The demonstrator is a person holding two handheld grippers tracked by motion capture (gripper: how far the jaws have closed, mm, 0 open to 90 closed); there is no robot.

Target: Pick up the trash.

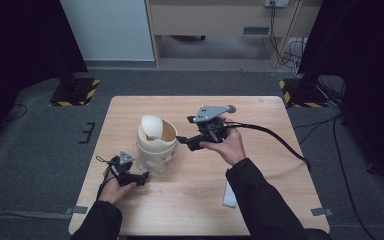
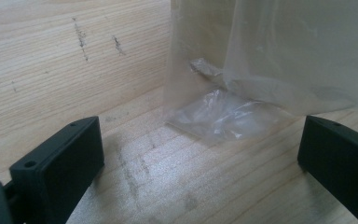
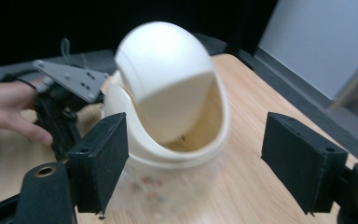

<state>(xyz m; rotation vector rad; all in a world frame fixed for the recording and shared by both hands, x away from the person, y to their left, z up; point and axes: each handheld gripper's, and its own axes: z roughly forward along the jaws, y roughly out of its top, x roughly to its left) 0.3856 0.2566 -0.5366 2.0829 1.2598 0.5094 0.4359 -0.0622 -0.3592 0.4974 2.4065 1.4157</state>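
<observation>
Working item: small cream bin (image 1: pixel 156 145) with a domed swing lid (image 1: pixel 152 126), tilted open, standing on the counter (image 1: pixel 260 165) over a clear plastic liner (image 2: pixel 223 114).

Left gripper (image 1: pixel 141 178): low on the counter, jaws wide, nothing between them; ahead of and between the jaws lies the crumpled liner edge, with the bin's base just beyond.

Right gripper (image 1: pixel 183 141): held above the counter, level with the bin's rim; jaws wide and empty; the bin sits straight ahead between the jaws, apart from both, lid hanging into the mouth.

White flat packet (image 1: pixel 229 195): on the counter, well behind the right jaws, by the sleeve.

Handling note, as a judgement: steady the bin at its base with the left jaws before touching the lid; approach the rim squarely, since the lid likely swings freely and the light bin could tip or slide on the slippery liner.
</observation>
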